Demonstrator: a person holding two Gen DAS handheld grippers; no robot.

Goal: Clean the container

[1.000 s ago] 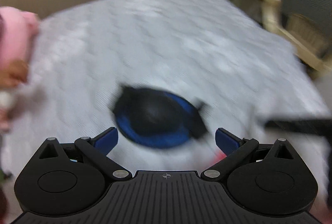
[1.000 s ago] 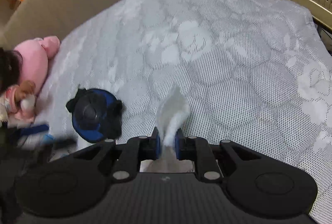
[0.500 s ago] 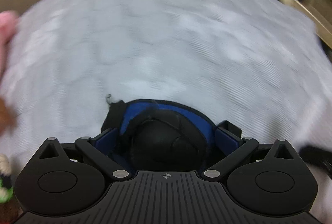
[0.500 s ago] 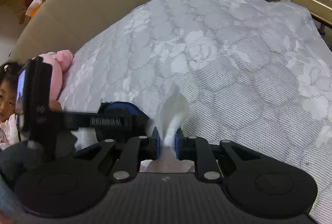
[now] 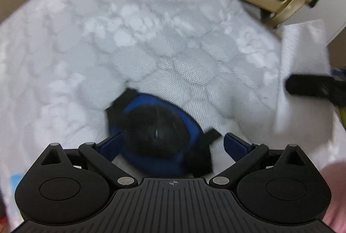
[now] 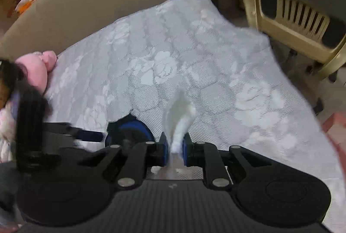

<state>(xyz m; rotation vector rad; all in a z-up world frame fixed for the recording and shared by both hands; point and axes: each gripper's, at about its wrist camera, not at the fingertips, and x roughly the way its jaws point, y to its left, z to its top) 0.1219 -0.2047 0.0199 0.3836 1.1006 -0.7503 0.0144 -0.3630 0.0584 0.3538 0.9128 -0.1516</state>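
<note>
The round blue and black container lies on the white lace cloth, between the open fingers of my left gripper, which do not visibly press on it. It also shows in the right wrist view, low and left of centre. My right gripper is shut on a white tissue that sticks up from the jaws. The tissue and right gripper appear at the right edge of the left wrist view.
A tan plastic chair stands beyond the cloth's far right edge. A pink soft toy and a child sit at the left edge. A beige backrest runs behind the cloth.
My left gripper has closed in on the container, which now lies between its open fingers. My right gripper has swung toward the container with the tissue still in it.
</note>
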